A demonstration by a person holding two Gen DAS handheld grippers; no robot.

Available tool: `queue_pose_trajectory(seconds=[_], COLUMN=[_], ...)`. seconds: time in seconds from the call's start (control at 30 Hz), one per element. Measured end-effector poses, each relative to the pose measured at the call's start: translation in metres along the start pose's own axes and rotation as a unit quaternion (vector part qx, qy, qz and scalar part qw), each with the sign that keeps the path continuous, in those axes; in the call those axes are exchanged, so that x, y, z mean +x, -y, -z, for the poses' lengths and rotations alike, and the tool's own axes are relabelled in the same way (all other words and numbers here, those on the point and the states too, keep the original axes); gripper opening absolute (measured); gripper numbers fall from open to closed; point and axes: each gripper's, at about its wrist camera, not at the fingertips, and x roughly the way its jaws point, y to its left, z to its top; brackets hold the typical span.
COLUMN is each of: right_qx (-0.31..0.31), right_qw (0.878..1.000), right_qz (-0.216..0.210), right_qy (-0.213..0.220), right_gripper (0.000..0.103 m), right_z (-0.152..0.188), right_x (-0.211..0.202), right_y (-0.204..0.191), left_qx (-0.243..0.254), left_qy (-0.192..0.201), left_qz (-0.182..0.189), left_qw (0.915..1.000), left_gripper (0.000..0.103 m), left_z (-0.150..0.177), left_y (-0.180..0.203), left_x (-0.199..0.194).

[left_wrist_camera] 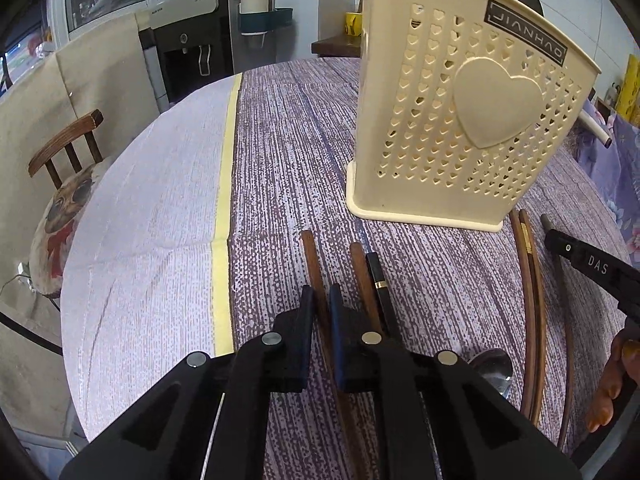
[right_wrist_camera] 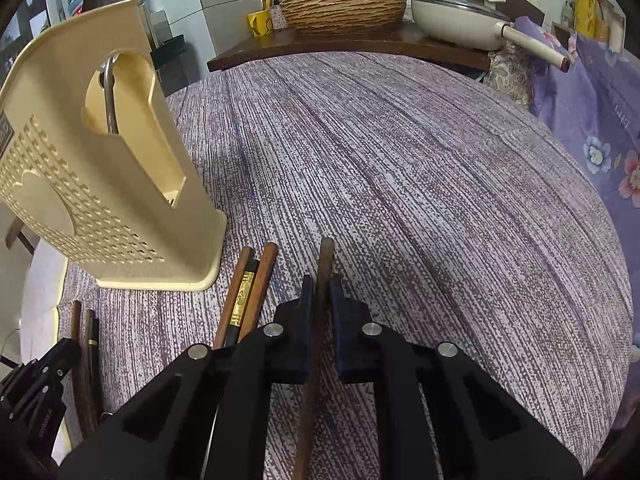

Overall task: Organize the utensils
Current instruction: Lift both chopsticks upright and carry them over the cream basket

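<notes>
The left gripper point(left_wrist_camera: 319, 300) jaws clench a brown chopstick point(left_wrist_camera: 312, 264) lying on the tabletop point(left_wrist_camera: 280, 152); the right gripper point(right_wrist_camera: 322, 292) jaws clench another chopstick point(right_wrist_camera: 325, 260), the holder point(right_wrist_camera: 100, 200) ahead-left.

Right gripper point(right_wrist_camera: 319, 292) clamped on one chopstick point(right_wrist_camera: 325, 256).
Holder point(right_wrist_camera: 120, 208) ahead-left; three chopsticks point(right_wrist_camera: 248, 292) just left, on cloth point(right_wrist_camera: 440, 200).

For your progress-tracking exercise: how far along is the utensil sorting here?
Done: one metal utensil already stands in the cream holder.
In hand: the left tool grips a brown chopstick; the right tool grips another chopstick.
Left: a spoon and several loose chopsticks lie on the tablecloth.
</notes>
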Motion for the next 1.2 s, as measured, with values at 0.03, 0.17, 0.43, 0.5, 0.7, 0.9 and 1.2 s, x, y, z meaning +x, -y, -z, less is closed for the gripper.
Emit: queue_pose_trajectory(seconds=[0.03, 0.17, 0.43, 0.5, 0.7, 0.9, 1.2], right_qx=[0.003, 0.018, 0.030, 0.029, 0.011, -0.016, -0.041], right_qw=[1.000, 0.999, 0.993, 0.991, 0.985, 0.976, 0.964], right_qz=[-0.010, -0.041, -0.101, -0.117, -0.146, -0.159, -0.174], right_qy=[-0.001, 0.002, 0.047, 0.057, 0.097, 0.149, 0.196], right_gripper=[0.009, 0.009, 0.008, 0.008, 0.008, 0.008, 0.008], right_z=[0.000, 0.000, -0.004, -0.003, -0.007, -0.013, -0.014], right_x=[0.000, -0.004, -0.044, -0.056, -0.099, -0.152, -0.203], right_y=[0.001, 0.003, 0.008, 0.009, 0.013, 0.016, 0.020], left_qx=[-0.003, -0.014, -0.021, -0.021, -0.023, -0.022, -0.024], left_qy=[-0.002, -0.003, 0.033, 0.048, 0.104, 0.140, 0.173], left_qz=[0.004, 0.024, 0.043, 0.049, 0.057, 0.062, 0.063], left_qw=[1.0000, 0.9996, 0.9983, 0.9974, 0.9927, 0.9879, 0.9826], left_gripper=[0.009, 0.009, 0.009, 0.008, 0.008, 0.008, 0.008], left_z=[-0.001, -0.004, -0.010, -0.013, -0.025, -0.033, -0.037], left_y=[-0.001, -0.006, -0.012, -0.011, -0.014, -0.020, -0.027], left_x=[0.000, 0.001, -0.023, -0.034, -0.073, -0.100, -0.126])
